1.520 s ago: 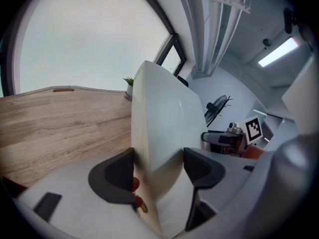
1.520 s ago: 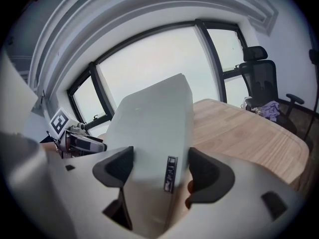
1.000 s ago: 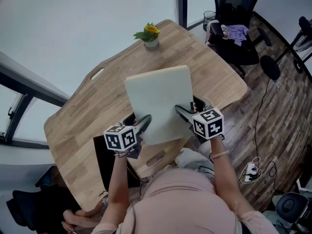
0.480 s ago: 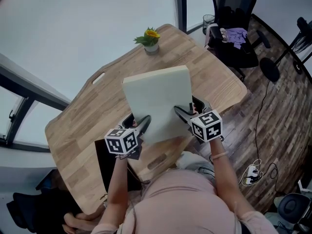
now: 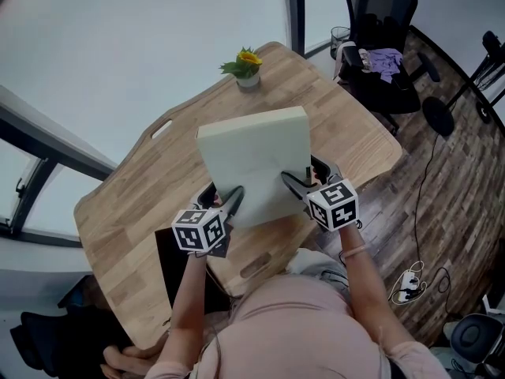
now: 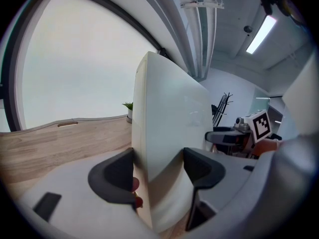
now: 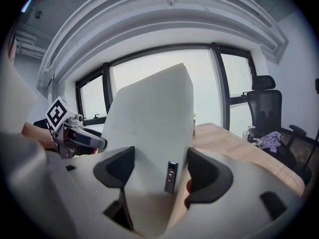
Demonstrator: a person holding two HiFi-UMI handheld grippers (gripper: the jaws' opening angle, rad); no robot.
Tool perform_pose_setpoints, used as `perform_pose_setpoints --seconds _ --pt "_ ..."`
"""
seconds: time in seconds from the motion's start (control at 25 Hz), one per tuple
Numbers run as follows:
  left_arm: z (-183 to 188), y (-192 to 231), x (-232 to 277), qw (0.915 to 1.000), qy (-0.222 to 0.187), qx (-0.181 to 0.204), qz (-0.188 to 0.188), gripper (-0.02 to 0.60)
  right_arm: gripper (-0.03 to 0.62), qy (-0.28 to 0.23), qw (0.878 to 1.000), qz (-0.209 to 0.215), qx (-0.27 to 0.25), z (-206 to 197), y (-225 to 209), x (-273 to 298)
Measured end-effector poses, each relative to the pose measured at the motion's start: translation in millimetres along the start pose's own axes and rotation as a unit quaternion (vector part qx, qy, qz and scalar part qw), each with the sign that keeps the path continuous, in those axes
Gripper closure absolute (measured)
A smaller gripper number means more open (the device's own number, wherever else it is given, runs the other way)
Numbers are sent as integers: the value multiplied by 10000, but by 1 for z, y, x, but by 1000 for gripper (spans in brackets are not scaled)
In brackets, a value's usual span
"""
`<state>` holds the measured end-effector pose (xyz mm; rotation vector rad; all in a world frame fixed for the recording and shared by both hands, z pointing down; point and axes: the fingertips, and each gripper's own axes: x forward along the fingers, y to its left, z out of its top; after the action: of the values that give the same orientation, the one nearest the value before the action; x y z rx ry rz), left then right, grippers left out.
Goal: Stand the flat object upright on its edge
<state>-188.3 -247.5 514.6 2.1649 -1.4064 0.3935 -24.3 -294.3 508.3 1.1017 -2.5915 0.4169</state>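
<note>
Slippage is the chief hazard, in my judgement: the pale flat board [image 5: 254, 158] is carried only at its near end, the left hand-held gripper [image 5: 226, 200] clamped across its thickness on one side and the right hand-held gripper [image 5: 301, 182] clamped likewise on the other, both sets of jaws spread wide by the thick slab. Most of the board rises ahead of and above the jaws, leaning over the counter [image 5: 150, 184], so that weight could pivot it in the pads or tip it flat once released. Uneven motion between the two grips could twist it. A potted plant [image 5: 248, 64] stands well beyond the board's far edge and seems at little risk. The lower edge lies below and behind the jaws, and I cannot tell whether it touches the counter. A small dark inset [image 7: 171, 176] on the board's side, just inside the right pad, is too small to identify.
</note>
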Motion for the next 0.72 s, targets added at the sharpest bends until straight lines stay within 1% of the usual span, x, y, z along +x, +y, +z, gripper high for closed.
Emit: perform_pose_setpoints --seconds 0.44,0.72 --pt "11 8 9 9995 -198 170 188 276 266 -73 9996 -65 -247 10 -7 12" --pt "15 15 10 9983 -338 331 349 276 270 -127 9986 -107 -503 16 -6 19"
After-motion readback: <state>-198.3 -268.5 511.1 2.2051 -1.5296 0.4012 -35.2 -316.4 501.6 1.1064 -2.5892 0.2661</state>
